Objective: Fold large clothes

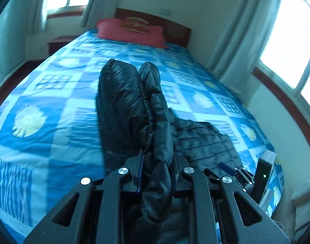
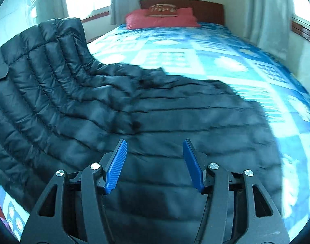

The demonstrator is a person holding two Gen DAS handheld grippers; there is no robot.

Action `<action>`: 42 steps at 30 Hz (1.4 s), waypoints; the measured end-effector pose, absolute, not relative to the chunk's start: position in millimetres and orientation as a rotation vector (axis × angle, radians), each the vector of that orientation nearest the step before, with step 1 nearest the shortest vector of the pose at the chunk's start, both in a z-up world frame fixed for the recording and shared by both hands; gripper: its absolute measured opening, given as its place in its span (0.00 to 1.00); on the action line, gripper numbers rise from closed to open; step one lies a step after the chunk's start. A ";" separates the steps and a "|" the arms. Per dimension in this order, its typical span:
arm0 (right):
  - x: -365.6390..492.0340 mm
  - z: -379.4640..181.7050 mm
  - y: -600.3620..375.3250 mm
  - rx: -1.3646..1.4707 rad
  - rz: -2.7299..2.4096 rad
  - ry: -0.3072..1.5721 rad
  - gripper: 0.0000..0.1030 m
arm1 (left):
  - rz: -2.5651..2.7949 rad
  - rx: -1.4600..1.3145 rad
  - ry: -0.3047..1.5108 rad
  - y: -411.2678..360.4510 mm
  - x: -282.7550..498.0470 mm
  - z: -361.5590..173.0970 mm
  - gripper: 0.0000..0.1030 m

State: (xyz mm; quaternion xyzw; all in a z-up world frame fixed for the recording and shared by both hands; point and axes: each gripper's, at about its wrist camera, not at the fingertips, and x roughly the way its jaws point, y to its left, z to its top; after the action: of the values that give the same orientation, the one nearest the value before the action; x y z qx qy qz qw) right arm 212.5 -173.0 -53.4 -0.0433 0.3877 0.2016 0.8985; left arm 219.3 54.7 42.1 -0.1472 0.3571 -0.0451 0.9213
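While the black puffer jacket [image 2: 155, 122] lies spread on the blue patterned bedspread [image 2: 226, 57], one quilted edge of it is raised and pinched between the narrowly set jaws of the left gripper [image 1: 157, 162]. From that gripper the lifted fold runs straight ahead, long axis pointing toward the red pillow [image 1: 130, 32] at the headboard [image 1: 175, 28], with the rest of the garment trailing down and to its right. The right gripper [image 2: 155, 162] holds nothing: its blue pads [image 2: 116, 168] stand apart, hovering just above the flat body of the jacket, which extends ahead of it and to both sides. The raised panel stands to this gripper's left. Judgement: the left hand carries the fold, so the coming move turns on laying that edge rightward across the flat body
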 end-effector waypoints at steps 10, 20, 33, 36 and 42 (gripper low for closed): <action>203.9 -49.4 -290.7 -0.009 0.257 0.796 0.56 | -0.173 -0.086 0.777 -77.6 259.0 32.0 0.19; 201.0 -60.4 -361.1 0.028 0.159 0.818 0.56 | -0.280 -0.040 0.859 -177.8 290.6 -17.1 0.19; 212.9 -63.1 -384.5 0.064 0.123 0.825 0.56 | -0.330 -0.077 0.878 -207.2 283.7 -31.6 0.45; 209.6 -61.2 -382.6 0.051 0.122 0.821 0.56 | -0.369 -0.085 0.847 -213.9 271.2 -17.2 0.60; 200.9 -45.5 -375.4 0.040 0.129 0.785 0.61 | -0.433 -0.067 0.773 -202.9 233.5 17.2 0.61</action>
State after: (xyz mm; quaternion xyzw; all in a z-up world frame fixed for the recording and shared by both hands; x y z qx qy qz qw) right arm 200.9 -375.4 -45.5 0.0193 0.3822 0.0629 0.9217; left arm 233.5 -202.9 17.2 -0.0325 0.3740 -0.2093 0.9029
